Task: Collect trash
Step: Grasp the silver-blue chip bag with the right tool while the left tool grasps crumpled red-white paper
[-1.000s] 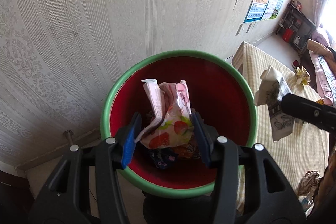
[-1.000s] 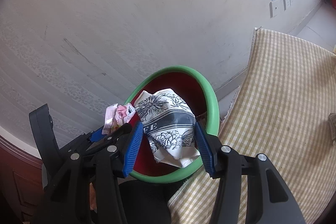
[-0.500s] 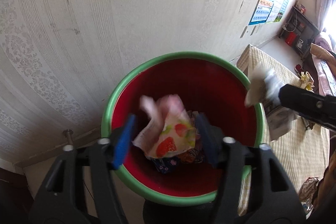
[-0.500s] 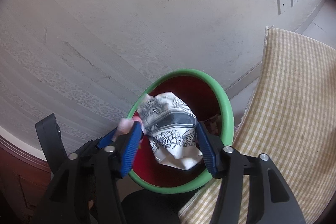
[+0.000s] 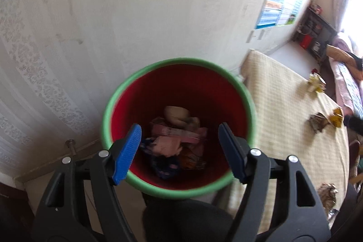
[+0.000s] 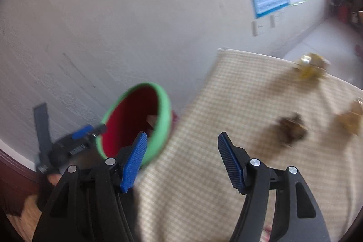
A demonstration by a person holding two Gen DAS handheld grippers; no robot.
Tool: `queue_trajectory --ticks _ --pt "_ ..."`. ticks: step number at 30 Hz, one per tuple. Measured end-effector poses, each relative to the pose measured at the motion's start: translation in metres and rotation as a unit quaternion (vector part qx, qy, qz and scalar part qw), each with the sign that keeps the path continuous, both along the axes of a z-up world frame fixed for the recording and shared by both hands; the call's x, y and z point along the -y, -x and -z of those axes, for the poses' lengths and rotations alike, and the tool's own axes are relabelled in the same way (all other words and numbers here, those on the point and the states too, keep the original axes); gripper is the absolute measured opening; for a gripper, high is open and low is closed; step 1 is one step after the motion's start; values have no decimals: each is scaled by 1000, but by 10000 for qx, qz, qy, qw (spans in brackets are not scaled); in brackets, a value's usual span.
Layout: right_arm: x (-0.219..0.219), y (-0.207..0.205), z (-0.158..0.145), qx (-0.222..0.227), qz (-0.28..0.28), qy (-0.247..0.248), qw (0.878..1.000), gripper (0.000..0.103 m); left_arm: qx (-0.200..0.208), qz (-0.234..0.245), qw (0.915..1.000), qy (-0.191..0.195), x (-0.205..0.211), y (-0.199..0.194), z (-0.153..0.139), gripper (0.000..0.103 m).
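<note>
Left wrist camera looks steeply down along its fingers, close over the bin [image 5: 179, 126], seeing right into it, wall behind, table [image 5: 283, 106] off to the right. Right wrist camera tilts down too, but sits over the table [image 6: 226, 106], with the bin [image 6: 136, 124] at its left, seen side-on. Both views share bin, wall, poster [image 5: 275, 8] and tablecloth scraps [image 6: 292, 128].

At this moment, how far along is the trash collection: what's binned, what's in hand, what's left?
Done: wrappers lie piled inside the red bin. In hand: nothing; the left gripper and right gripper have just been opening and are empty. Left: a yellow wrapper, a brown wrapper and a crumpled wrapper on the checked tablecloth.
</note>
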State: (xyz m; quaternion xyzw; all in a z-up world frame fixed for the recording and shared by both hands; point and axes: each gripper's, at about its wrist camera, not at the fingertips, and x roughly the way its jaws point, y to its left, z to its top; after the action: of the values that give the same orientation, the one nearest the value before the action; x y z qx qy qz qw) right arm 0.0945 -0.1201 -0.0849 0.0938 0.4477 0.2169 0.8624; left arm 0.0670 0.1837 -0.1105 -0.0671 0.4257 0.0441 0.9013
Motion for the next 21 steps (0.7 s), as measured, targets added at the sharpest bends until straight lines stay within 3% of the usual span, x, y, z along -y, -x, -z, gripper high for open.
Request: queue_trajectory --ticks 7,11,19,21 --pt "99 70 35 -698 711 317 9945 65 -32 874 9961 135 76 19 -5 70" --pt "123 108 62 -1225 683 403 9893 69 -210 1443 9888 332 122 35 0 75" --pt "124 148 104 -1930 42 803 9779 73 -562 2707 9589 636 224 56 10 82" --pt "123 149 107 -1982 -54 763 9772 58 -705 2944 9512 597 247 57 17 82"
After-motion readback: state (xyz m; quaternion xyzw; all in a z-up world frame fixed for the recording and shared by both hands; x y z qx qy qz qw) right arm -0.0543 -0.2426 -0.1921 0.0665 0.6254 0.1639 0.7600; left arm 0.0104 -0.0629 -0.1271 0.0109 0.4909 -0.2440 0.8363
